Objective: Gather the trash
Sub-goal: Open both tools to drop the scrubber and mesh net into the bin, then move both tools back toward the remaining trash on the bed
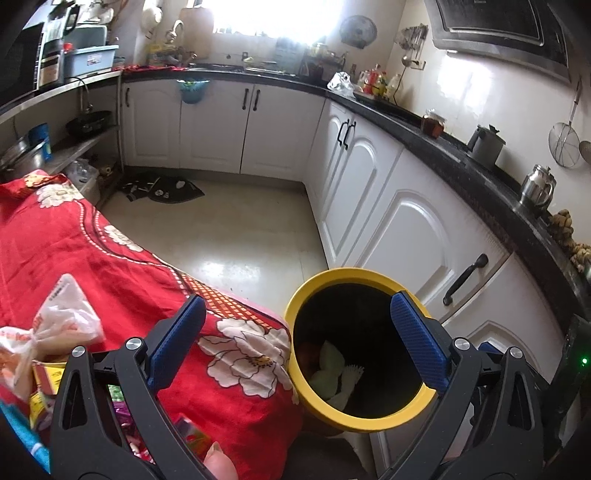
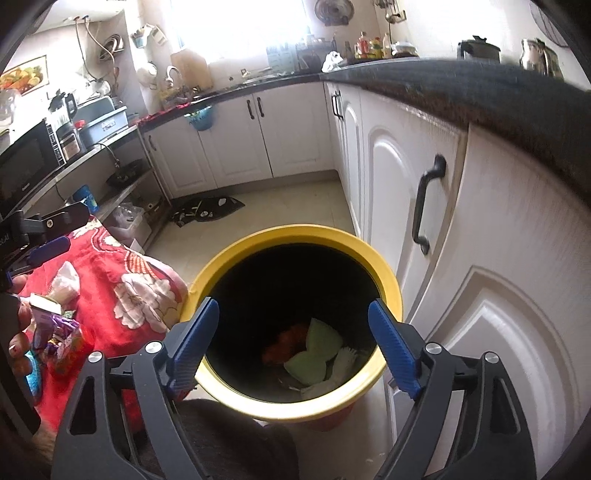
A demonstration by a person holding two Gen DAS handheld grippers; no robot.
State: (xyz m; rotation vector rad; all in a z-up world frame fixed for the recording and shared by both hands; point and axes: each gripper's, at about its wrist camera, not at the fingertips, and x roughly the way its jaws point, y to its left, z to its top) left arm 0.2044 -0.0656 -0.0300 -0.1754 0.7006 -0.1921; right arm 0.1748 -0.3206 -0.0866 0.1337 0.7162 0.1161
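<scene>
Trash [image 1: 55, 332] left to collect lies on the red cloth [image 1: 122, 258], left of the yellow bin [image 1: 360, 421]: crumpled plastic and small cartons, probably light and crushable; pinch at folds. Left claw [image 1: 295, 343] and right claw [image 2: 293, 343] gape empty.

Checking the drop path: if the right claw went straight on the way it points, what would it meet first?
Probably the trash at the bottom of the yellow bin; the open right claw points into its mouth.

Blown-out window [image 1: 277, 16] glare, fisheye warping.
</scene>
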